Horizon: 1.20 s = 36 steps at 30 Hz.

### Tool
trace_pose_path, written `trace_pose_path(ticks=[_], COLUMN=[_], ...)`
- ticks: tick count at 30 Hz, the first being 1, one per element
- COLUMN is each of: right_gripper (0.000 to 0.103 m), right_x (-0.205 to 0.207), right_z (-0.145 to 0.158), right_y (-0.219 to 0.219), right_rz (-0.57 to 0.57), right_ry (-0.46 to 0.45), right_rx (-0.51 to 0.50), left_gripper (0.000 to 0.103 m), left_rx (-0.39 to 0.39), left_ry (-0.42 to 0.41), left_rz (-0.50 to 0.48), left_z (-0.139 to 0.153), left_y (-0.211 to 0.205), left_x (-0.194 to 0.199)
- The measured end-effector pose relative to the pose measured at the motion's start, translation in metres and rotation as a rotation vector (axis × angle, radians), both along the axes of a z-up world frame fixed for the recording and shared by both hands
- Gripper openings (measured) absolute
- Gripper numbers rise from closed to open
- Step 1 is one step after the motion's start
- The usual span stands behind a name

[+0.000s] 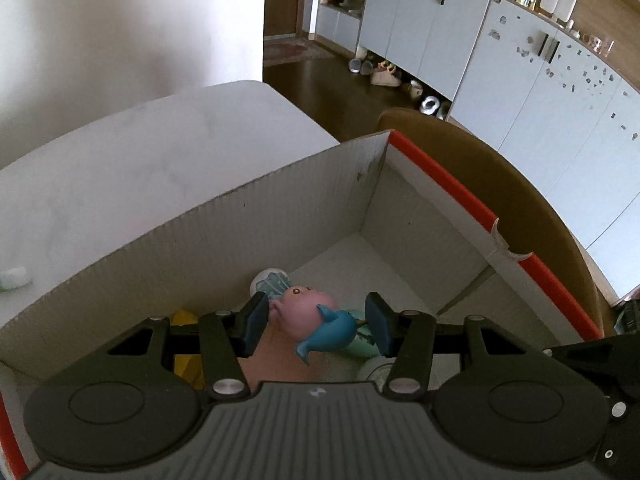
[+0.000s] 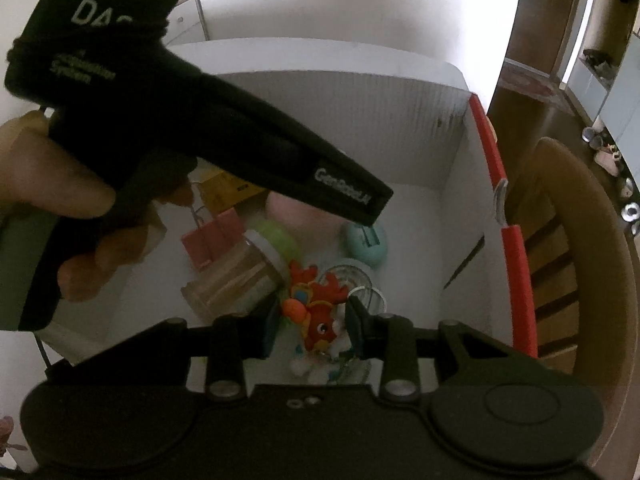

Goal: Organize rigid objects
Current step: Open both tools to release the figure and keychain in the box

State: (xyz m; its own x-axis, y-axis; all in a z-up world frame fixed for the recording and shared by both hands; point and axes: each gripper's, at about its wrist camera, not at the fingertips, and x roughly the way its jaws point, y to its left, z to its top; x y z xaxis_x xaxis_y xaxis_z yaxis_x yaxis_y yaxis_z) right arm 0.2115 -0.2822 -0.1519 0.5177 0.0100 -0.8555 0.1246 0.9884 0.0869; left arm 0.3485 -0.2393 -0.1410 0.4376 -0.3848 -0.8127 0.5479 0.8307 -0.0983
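The left tongs [image 1: 317, 322] hang over the open white cardboard box [image 1: 240, 216], its jaws set wide apart; between them sits a pink and blue toy figure [image 1: 310, 320], its pink side touching the left pad, while the right pad stands just clear of the blue fin, so whether the toy is truly gripped cannot be told. The box stands on the white desk [image 1: 140, 152], filling its near right part, with a red-edged wall [image 1: 452, 184] on the side next to the brown chair [image 1: 520, 184] beyond the desk's edge; a small white-green item [image 1: 14, 278] lies on the desk near its left edge, outside the box.

From the right wrist view, the right tongs [image 2: 310, 330] are also above the box, jaws partly open, with a red and orange dragon figure [image 2: 316, 306] between them; the pads seem just beside it, and contact cannot be told. On the box floor below lie a clear jar with a white lid [image 2: 236, 276], a pink binder clip [image 2: 214, 240], a yellow block [image 2: 226, 192], a green round piece [image 2: 278, 238], a teal egg-shaped thing [image 2: 366, 244] near the red-edged wall, and a clear glass [image 2: 352, 280]. A hand [image 2: 52, 188] holds the black body of the left device across the upper left.
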Motion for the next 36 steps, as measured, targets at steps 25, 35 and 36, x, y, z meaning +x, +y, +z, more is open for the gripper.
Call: trace_pose_path(ticks=[25, 35, 36], right_gripper=[0.051, 0.06, 0.06], right_x=[-0.021, -0.031, -0.032], right_z=[0.012, 0.027, 0.028], right_y=[-0.016, -0.016, -0.015], right_rz=[-0.07, -0.074, -0.075], right_ry=[-0.058, -0.118, -0.12], right_rx=[0.059, 0.088, 0.092], left_gripper=[0.056, 0.056, 0.056], left_rx=[0.005, -0.027, -0.026], left_ry=[-0.018, -0.046, -0.048], left_rz=[0.033, 0.068, 0.075], left_z=[0.016, 0.038, 0.039], left_y=[0.013, 0.035, 0.038], left_x=[-0.02, -0.042, -0.044])
